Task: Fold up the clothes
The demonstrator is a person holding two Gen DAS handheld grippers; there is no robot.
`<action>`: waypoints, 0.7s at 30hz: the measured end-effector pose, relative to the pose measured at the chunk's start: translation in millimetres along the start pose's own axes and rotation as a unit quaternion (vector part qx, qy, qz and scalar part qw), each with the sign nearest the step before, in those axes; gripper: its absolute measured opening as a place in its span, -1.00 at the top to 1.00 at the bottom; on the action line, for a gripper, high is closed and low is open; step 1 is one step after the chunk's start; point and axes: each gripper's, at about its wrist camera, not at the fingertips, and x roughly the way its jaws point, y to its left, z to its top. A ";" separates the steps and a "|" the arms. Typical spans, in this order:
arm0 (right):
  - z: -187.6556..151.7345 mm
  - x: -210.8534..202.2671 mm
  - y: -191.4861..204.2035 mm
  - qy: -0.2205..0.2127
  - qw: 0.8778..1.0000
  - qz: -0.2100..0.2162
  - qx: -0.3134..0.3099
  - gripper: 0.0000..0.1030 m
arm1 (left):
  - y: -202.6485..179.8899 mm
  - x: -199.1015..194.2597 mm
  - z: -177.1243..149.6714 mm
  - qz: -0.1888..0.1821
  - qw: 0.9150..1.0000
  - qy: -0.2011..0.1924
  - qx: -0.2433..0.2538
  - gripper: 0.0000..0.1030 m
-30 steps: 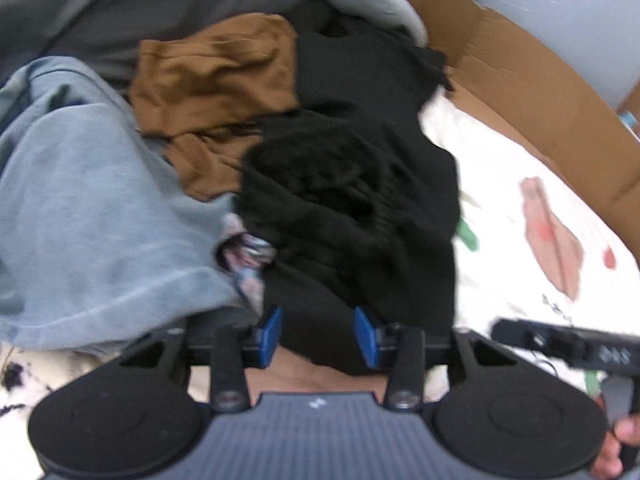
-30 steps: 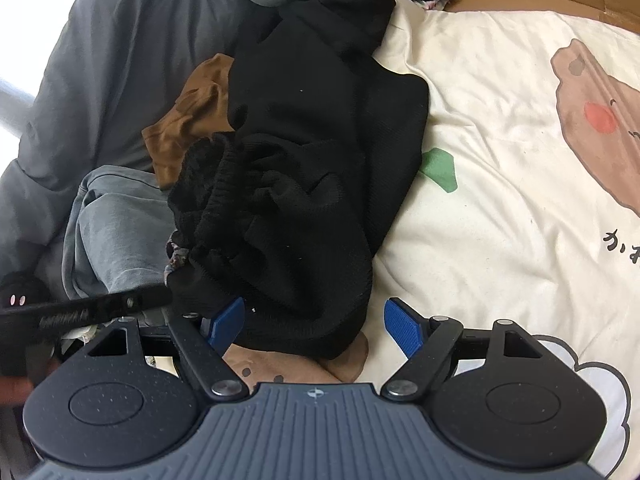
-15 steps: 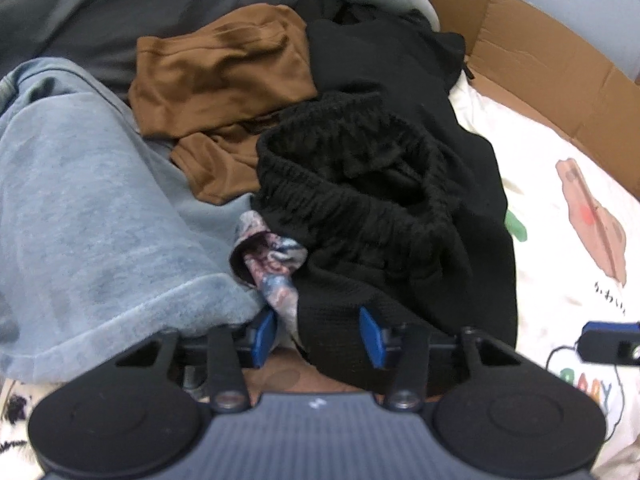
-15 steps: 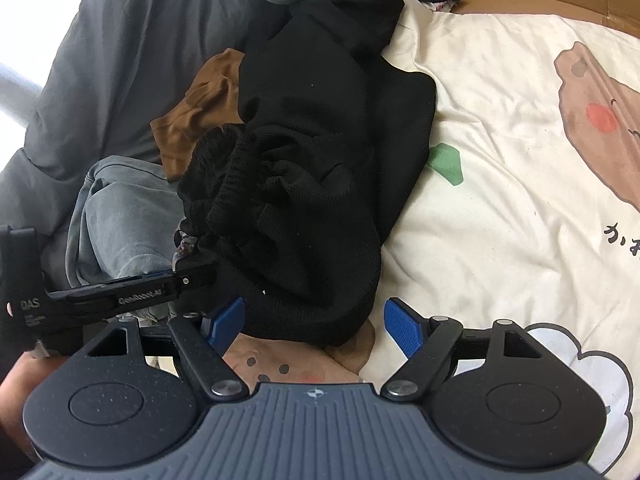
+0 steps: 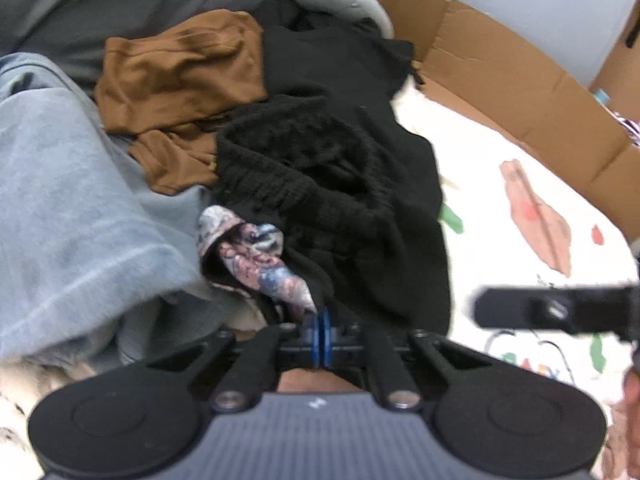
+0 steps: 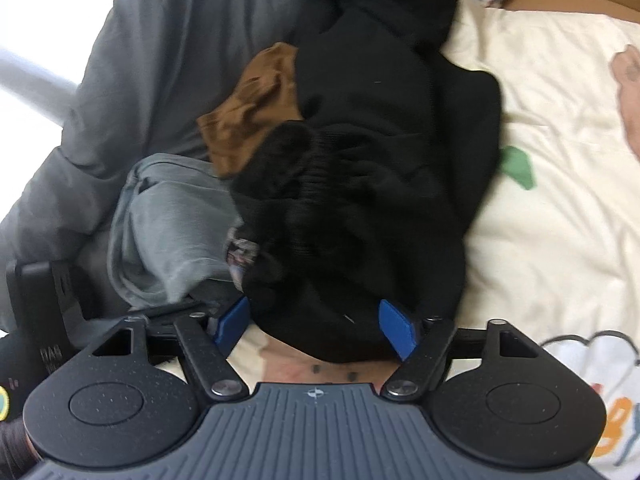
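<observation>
Left hand-held gripper (image 5: 321, 334) has its blue pads pressed together at the near hem of the clothes pile; the blur hides whether they pinch the patterned cloth (image 5: 256, 264) or the black knit garment (image 5: 340, 216) beside it, so what it grips cannot be told. Right hand-held gripper (image 6: 316, 320) stands with its pads wide apart, one on each side of the black knit's near edge, and whether they touch the fabric is unclear. Both views are smeared by motion, and the knit's folds read as a dark mass with only a ribbed band showing. It lies crumpled on the bed (image 6: 560, 208), at the left side of the cream printed sheet, partly over a brown garment (image 5: 180, 76) and against a pale blue-grey one (image 5: 72, 200). Only a scrap of the patterned cloth sticks out from under the knit. A grey duvet (image 6: 168, 60) lies behind the pile, cut off by the frame. Cardboard (image 5: 512, 76) lines the bed's far edge
</observation>
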 end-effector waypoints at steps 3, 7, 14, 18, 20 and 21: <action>3.1 4.5 8.0 0.006 1.000 0.008 -0.003 -0.30 | -10.6 -4.2 -6.1 -0.025 1.000 0.001 0.005 0.95; 4.4 7.9 10.8 0.020 1.000 0.017 0.003 -0.23 | -28.0 -7.3 -16.8 -0.059 0.998 0.004 0.024 0.95; 1.7 18.5 4.4 0.049 0.999 0.007 0.020 0.01 | -44.1 -6.6 -29.1 -0.098 0.995 0.011 0.031 0.95; -1.9 26.0 0.6 0.061 0.998 0.001 0.026 0.11 | -48.2 -7.3 -31.4 -0.110 0.993 0.016 0.035 0.95; -3.2 29.7 -0.9 0.068 0.997 0.002 0.030 0.32 | -49.2 -7.8 -31.4 -0.115 0.992 0.021 0.037 0.96; -3.7 30.4 -1.5 0.070 0.997 0.000 0.030 0.52 | -49.7 -8.1 -31.4 -0.118 0.992 0.023 0.037 0.96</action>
